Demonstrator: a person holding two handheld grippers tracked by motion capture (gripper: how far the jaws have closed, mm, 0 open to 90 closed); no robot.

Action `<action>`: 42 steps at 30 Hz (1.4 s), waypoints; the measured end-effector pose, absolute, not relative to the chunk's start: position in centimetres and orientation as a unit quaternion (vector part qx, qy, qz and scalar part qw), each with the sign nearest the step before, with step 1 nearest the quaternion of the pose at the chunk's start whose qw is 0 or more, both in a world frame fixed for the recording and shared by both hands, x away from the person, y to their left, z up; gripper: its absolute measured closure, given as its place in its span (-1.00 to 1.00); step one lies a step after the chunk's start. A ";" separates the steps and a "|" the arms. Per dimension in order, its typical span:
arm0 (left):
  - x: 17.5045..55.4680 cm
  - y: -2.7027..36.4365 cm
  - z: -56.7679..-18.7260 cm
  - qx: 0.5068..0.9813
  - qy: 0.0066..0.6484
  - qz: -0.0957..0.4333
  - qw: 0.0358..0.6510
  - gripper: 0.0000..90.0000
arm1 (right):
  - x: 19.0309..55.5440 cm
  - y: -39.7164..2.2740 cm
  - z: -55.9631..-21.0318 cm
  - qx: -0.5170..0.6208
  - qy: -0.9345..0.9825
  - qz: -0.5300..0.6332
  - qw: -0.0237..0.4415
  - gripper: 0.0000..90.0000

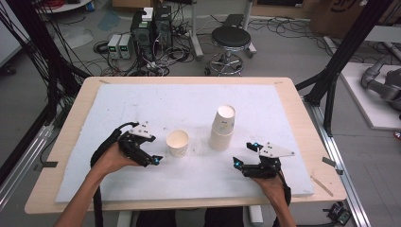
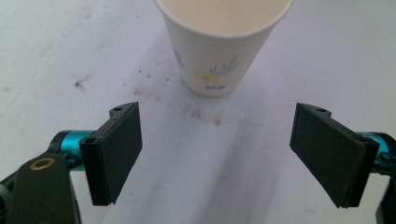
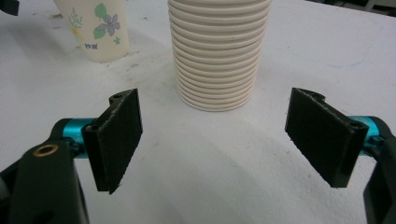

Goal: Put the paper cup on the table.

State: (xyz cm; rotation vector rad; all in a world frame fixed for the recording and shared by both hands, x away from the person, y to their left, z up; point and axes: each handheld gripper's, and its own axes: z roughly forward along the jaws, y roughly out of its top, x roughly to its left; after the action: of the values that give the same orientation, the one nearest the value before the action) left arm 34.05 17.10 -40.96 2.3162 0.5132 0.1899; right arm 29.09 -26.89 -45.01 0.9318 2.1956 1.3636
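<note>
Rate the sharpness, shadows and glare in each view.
High view: soft and grainy, even light, no glare on the white foam mat. Left gripper view: single white paper cup fairly sharp, faint shadow streaks toward the camera. Right gripper view: ribbed stack of white paper cups crisp, far background blurred.

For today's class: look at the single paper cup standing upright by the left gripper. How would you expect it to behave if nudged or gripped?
The single paper cup looks empty, so it is probably very light and would slide or tip at a nudge. Its thin wall would likely dent under a hard squeeze. Its narrower base suggests that, once tipped, it would roll in a curve.
</note>
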 end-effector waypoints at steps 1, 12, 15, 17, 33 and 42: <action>33.7 17.7 -41.1 0.899 0.205 0.078 0.379 -0.62 | 29.1 -26.9 -45.0 0.333 0.784 0.487 0.196 -0.57; 29.8 23.5 -43.3 0.820 0.276 0.138 0.482 -0.63 | 28.9 -26.9 -45.0 0.334 0.779 0.491 0.201 -0.57; 28.7 24.5 -44.1 0.792 0.295 0.163 0.509 -0.63 | 28.9 -26.9 -45.0 0.329 0.780 0.491 0.205 -0.57; 28.0 24.9 -44.6 0.776 0.304 0.173 0.525 -0.64 | 28.9 -27.0 -45.0 0.331 0.777 0.494 0.207 -0.57; 26.3 25.7 -46.4 0.715 0.342 0.241 0.560 -0.64 | 28.2 -27.2 -45.1 0.331 0.759 0.510 0.233 -0.57; 26.3 25.7 -46.4 0.717 0.346 0.239 0.557 -0.64 | 28.2 -27.3 -45.1 0.332 0.756 0.513 0.235 -0.57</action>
State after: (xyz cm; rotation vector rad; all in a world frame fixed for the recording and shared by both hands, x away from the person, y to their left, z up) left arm 26.35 25.67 -46.37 1.6916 0.8157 0.5635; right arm 28.22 -27.32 -45.11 0.9111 2.0729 1.4080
